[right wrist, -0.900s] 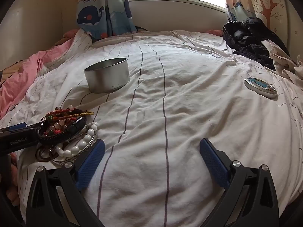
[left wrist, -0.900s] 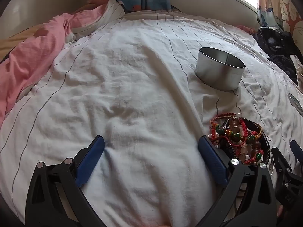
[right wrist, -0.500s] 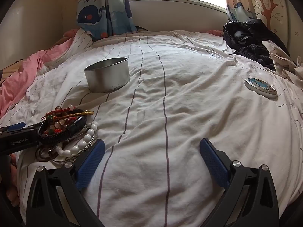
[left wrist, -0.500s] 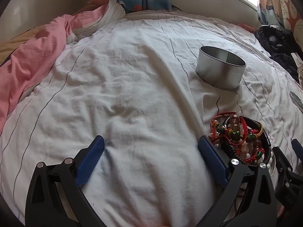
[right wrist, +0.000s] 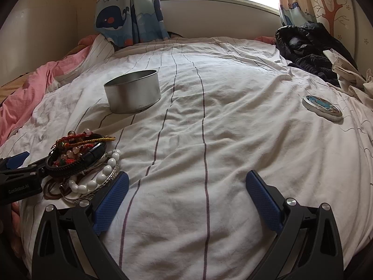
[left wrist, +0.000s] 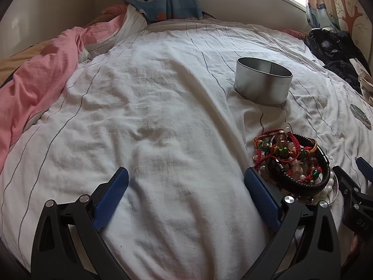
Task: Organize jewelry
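One round tin (right wrist: 132,94) at eleven o'clock, one lid (right wrist: 322,106) at two, one bracelet heap (right wrist: 81,161) at nine; left gripper (left wrist: 186,198) and right gripper (right wrist: 186,198) spread wide, grasping nothing.

bed (right wrist: 233,140): white striped sheet, rumpled
tin (right wrist: 132,94): upright, 11 o'clock
bracelets (right wrist: 81,161): heaped, 9 o'clock
lid (right wrist: 322,106): flat, 2 o'clock
clothes (right wrist: 307,46): dark, 1 o'clock
blanket (right wrist: 30,93): pink, 10 o'clock

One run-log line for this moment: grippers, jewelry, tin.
left gripper: open, empty | right gripper: open, empty | tangled pile of beaded and braided bracelets: on bed, between grippers | round silver tin: open, beyond pile | stage: nothing grasped
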